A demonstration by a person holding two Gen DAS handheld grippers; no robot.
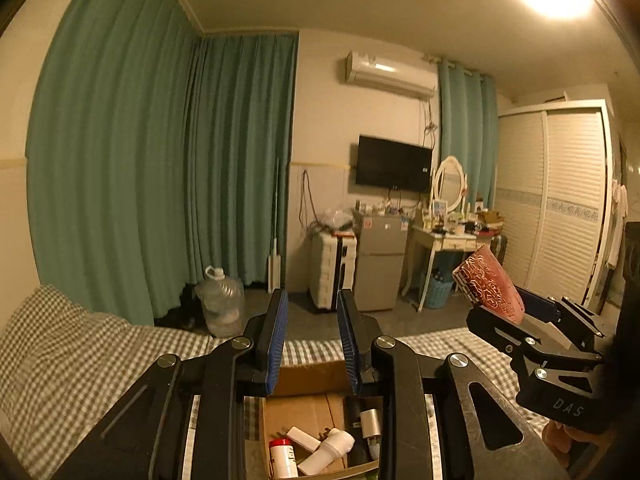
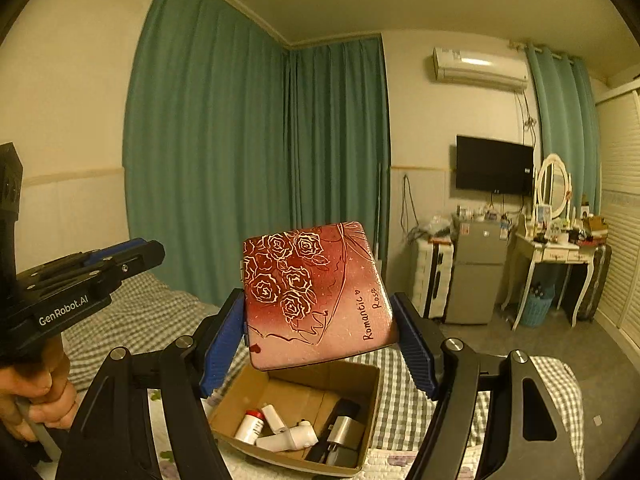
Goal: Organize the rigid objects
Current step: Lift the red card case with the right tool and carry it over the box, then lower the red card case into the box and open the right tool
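Note:
My right gripper is shut on a flat red case with gold roses, holding it in the air above an open cardboard box on the bed. The box holds a white bottle with a red cap, a white device and a silver piece. My left gripper is open and empty, held above the same box. In the left wrist view the right gripper with the red case is at the right.
A bed with a checked cover lies under the box. Green curtains hang at the left. A water jug, a suitcase, a small fridge, a dressing table and a wardrobe stand across the room.

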